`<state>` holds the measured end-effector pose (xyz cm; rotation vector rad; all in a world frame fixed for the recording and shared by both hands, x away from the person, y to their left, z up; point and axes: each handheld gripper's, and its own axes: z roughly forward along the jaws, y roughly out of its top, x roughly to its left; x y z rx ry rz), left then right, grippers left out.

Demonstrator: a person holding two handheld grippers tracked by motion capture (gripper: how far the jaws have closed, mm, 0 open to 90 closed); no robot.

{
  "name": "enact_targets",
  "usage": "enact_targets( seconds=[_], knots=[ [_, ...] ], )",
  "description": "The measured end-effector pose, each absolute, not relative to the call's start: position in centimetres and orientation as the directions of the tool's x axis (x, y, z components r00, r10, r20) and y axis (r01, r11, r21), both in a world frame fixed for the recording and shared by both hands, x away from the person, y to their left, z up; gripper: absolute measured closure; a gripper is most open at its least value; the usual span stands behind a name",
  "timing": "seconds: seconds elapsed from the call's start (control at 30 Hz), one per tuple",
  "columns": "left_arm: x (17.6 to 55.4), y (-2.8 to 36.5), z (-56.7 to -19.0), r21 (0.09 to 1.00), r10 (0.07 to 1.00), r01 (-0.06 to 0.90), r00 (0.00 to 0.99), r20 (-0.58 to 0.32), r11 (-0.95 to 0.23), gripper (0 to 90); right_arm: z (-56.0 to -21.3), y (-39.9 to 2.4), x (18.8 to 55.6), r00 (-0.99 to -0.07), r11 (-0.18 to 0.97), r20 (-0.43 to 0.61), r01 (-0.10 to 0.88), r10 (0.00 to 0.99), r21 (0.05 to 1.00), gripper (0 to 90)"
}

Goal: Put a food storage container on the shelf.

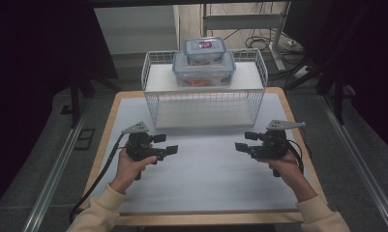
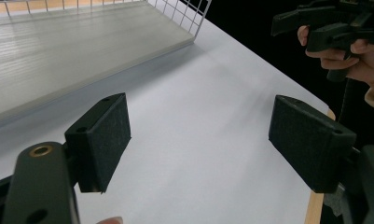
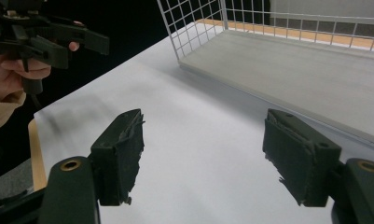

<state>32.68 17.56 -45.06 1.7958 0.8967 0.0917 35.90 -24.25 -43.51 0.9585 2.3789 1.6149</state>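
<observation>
Nearest the camera in the high view, two cream sleeves are being brought in from the bottom edge, and a gripper is being held in each hand above the white table top (image 1: 206, 179). The left gripper (image 1: 168, 150) is being held with its jaws pointing toward the middle of the table; in the left gripper view (image 2: 198, 140) its jaws are being kept wide apart, with nothing but bare table surface between them. The right gripper (image 1: 241, 146) is being held opposite, pointing inward, well apart from the left one; in the right gripper view (image 3: 203, 149) its jaws are likewise being kept wide apart and nothing is being gripped. Farther back, a white wire rack (image 1: 150, 92) is standing on the table, beyond both grippers and untouched by them, with a lower board and an upper shelf. On the upper shelf a large clear lidded container (image 1: 203, 72) is resting, and a smaller lidded container (image 1: 205, 50) is being carried on top of its lid.
</observation>
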Motion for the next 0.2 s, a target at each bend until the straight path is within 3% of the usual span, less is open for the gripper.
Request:
enact_targets(
  seconds=[0.2],
  knots=[
    [32.92, 17.62, -45.31, 0.836, 0.614, 0.532, 0.708, -0.350, -0.137, 20.7, -43.88, -24.08, 35.88, -0.790, 0.252, 0.225, 0.429, 0.570, 0.867, 24.7]
  ],
)
